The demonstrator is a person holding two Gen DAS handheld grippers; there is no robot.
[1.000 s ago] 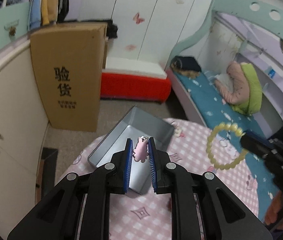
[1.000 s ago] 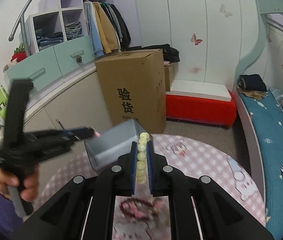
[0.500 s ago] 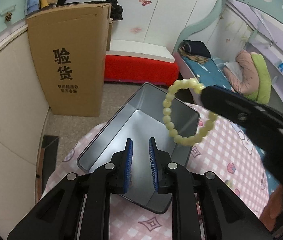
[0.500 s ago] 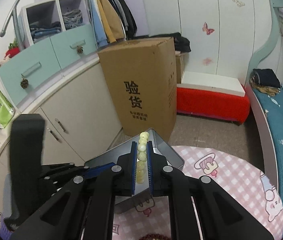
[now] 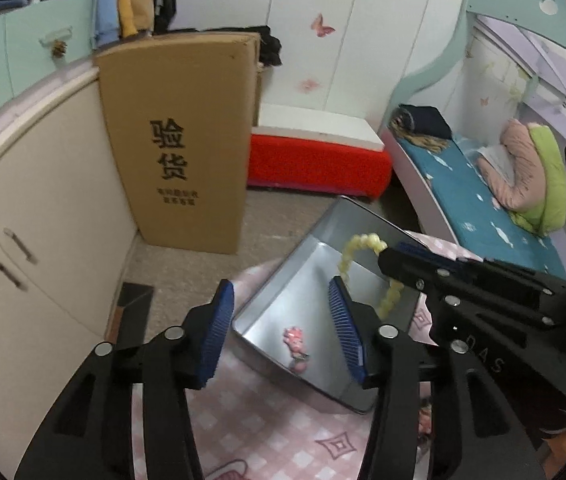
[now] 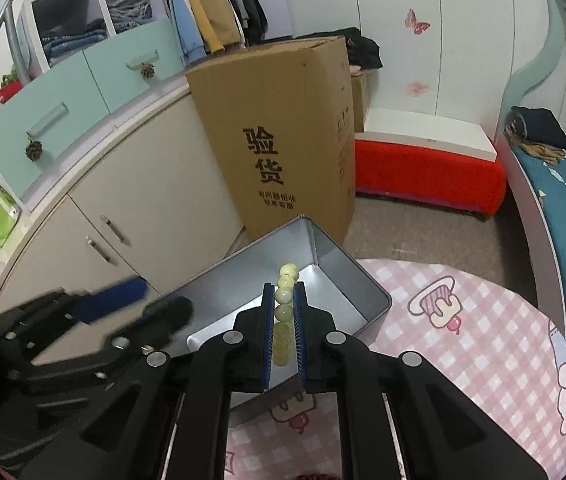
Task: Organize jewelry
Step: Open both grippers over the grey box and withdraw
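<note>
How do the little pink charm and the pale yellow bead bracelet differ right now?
The small pink charm lies loose on the floor of the silver metal tin; the pale yellow bead bracelet hangs above that tin, pinched in the right gripper. The charm is a compact pink figure; the bracelet is a ring of round beads. The left gripper, jaws opening, has nothing between them. Both are jewelry at the same tin.
</note>
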